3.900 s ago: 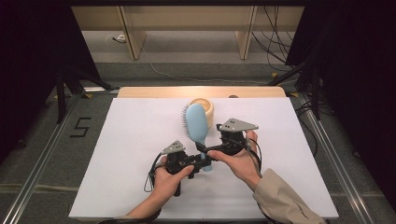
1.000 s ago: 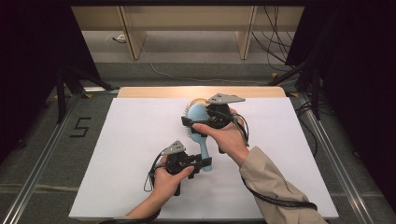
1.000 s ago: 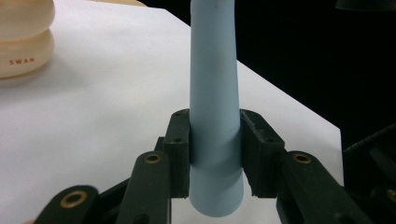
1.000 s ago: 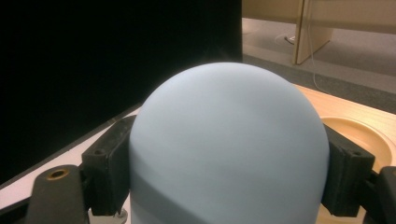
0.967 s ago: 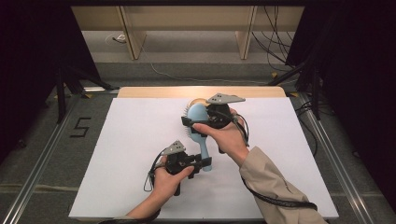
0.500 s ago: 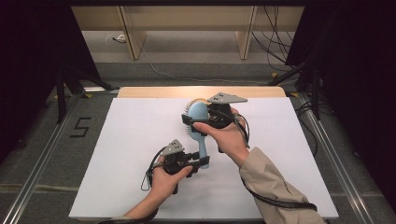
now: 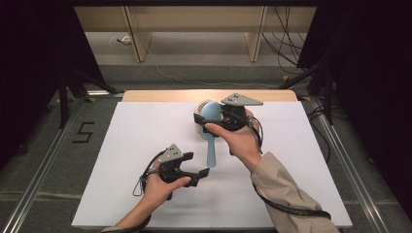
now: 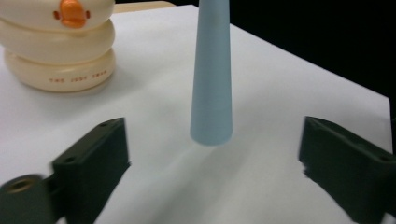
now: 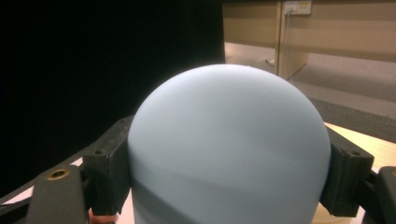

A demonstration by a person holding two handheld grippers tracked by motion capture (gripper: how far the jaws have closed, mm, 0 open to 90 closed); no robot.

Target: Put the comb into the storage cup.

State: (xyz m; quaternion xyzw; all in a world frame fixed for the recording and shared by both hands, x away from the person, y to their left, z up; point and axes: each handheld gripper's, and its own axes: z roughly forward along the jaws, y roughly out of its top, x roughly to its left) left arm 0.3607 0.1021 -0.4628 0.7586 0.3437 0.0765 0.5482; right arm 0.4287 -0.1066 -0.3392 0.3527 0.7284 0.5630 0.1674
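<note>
The right gripper (image 7: 210, 121) is clamped on the head of the one pale blue plastic hairbrush (image 7: 211, 127), held over the white table (image 7: 121, 141) beside one cream ringed duck toy (image 8: 58, 51). The left gripper (image 7: 200, 174) has just been opening; its jaws stand wide and empty, the brush handle hanging free between them.

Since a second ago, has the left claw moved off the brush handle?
Yes. The left claw has just opened and pulled back from the blue brush toward the table's near edge.
</note>
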